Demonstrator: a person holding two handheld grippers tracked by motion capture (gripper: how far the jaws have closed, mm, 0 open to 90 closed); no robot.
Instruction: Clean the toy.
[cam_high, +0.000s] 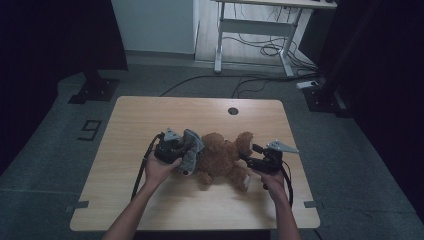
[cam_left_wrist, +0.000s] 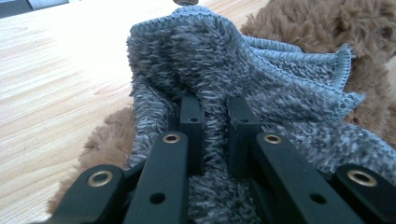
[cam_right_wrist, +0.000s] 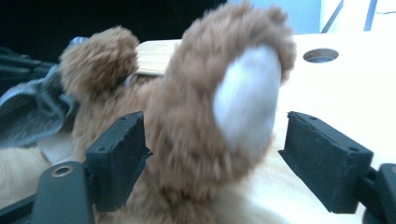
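A brown teddy bear (cam_high: 222, 159) lies on the wooden table (cam_high: 150, 115), with a grey knitted garment (cam_high: 191, 150) over its left end. My left gripper (cam_high: 181, 150) is shut on a fold of that grey knit (cam_left_wrist: 215, 135), pinched between its two pads. My right gripper (cam_high: 252, 155) is at the bear's right end, open, with a bear leg (cam_right_wrist: 210, 126) and its pale sole (cam_right_wrist: 245, 100) standing between the jaws. The pads (cam_right_wrist: 119, 158) do not press the fur. Another furry limb (cam_right_wrist: 95, 60) and the grey knit (cam_right_wrist: 32, 112) lie behind.
The table has a round cable hole (cam_high: 233, 111) near its far edge. A white desk frame (cam_high: 250, 30) with loose cables stands on the floor beyond. Dark stands flank the table at the back left and right.
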